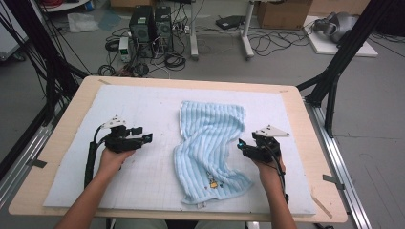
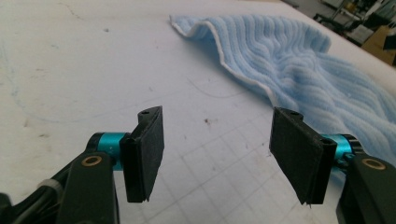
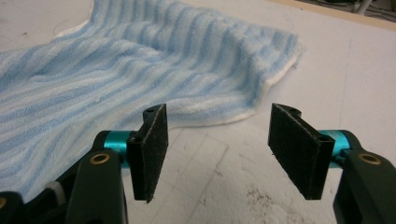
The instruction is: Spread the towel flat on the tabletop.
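A light blue striped towel lies rumpled in the middle of the white mat, with a small printed figure near its front corner. My left gripper hovers over bare mat to the towel's left, pointing toward it, jaws open and holding nothing. In the left gripper view the gripper faces the towel, which lies ahead and to the right. My right gripper sits just off the towel's right edge, open and holding nothing. Seen from the right gripper view, the gripper stands close before the towel's white-hemmed edge.
The white gridded mat covers most of a wooden table. Black frame posts stand at the table's back corners. Computers, cables and boxes sit on the floor beyond the far edge.
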Demonstrator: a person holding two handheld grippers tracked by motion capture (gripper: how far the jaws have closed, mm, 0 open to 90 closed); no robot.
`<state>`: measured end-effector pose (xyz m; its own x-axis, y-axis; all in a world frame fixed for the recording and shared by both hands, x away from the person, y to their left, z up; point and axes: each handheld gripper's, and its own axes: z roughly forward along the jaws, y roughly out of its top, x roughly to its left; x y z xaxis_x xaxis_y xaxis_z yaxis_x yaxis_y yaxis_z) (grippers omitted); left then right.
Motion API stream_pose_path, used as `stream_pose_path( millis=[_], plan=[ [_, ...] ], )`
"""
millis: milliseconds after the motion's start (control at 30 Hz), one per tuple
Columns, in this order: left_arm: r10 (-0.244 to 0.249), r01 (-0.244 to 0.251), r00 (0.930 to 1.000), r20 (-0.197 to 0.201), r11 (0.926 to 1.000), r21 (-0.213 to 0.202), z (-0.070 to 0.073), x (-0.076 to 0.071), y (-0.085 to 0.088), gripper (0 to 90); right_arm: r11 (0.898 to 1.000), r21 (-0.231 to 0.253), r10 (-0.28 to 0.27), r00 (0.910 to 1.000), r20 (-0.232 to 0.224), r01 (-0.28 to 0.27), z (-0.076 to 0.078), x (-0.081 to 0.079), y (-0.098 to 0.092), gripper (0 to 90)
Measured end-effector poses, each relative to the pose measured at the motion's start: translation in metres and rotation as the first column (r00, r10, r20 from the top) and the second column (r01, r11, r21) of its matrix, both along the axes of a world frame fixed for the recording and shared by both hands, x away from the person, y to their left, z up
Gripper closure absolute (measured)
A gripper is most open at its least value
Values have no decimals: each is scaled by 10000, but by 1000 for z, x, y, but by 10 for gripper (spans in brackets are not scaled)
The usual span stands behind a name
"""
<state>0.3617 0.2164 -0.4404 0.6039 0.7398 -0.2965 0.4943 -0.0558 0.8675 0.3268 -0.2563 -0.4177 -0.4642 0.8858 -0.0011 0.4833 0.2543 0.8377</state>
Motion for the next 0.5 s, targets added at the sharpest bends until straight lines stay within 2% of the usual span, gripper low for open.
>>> stream_pose_path(
  millis=[100, 167, 200, 333, 500],
  plan=[
    [94, -125, 9991, -423, 9972, -731, -5, 5, -9, 374, 9996, 259, -129, 9999, 49, 128, 0, -1, -5, 370],
    [124, -165, 9984, -549, 9972, -733, -6, 8, -13, 375, 9993, 345, -144, 9998, 109, 141, 1, -1, -6, 370],
    [77, -114, 9982, -589, 9979, -641, -5, 10, -16, 373, 9989, 436, -179, 9998, 115, 174, 1, -1, -7, 368],
    [-7, -9, 9994, -332, 9989, -463, 5, 19, -31, 367, 9988, 483, -136, 9997, 187, 127, 2, 0, -9, 366],
    [-346, 344, 9994, 47, 9987, 372, 14, 34, -60, 333, 9992, 389, -76, 9998, 195, 68, 1, 0, -8, 363]
  ],
)
